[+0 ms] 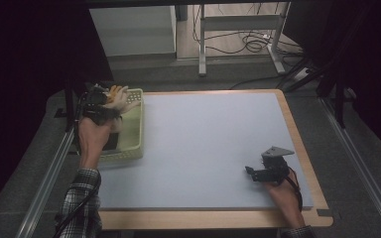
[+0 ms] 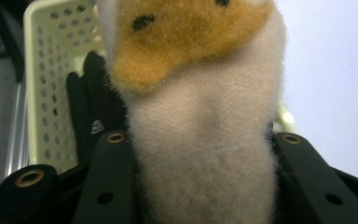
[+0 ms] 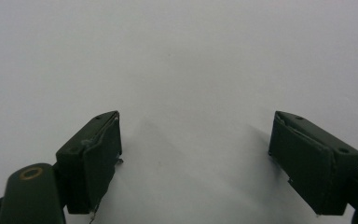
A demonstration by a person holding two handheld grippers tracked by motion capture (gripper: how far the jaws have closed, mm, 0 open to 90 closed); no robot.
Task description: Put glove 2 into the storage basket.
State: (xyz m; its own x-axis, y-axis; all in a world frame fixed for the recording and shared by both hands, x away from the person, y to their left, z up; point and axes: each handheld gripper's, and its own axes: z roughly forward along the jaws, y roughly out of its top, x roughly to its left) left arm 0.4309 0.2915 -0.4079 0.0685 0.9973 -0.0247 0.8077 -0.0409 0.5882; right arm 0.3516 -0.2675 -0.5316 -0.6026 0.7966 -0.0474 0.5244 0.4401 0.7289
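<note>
Left gripper view: pinching a plush toy (image 2: pixel 200 116) between left gripper (image 2: pixel 200 186) jaws, hanging over the basket (image 2: pixel 51 70) at the table's left edge. Right gripper (image 3: pixel 196 158) resting spread, well apart.

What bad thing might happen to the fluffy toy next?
1. The left gripper holds the soft toy by its lower part, so it might slip out and fall.
2. The toy hangs by the rim of the basket, so it might land on the table instead of inside.
3. The toy could snag the rim and tip the basket.
</note>
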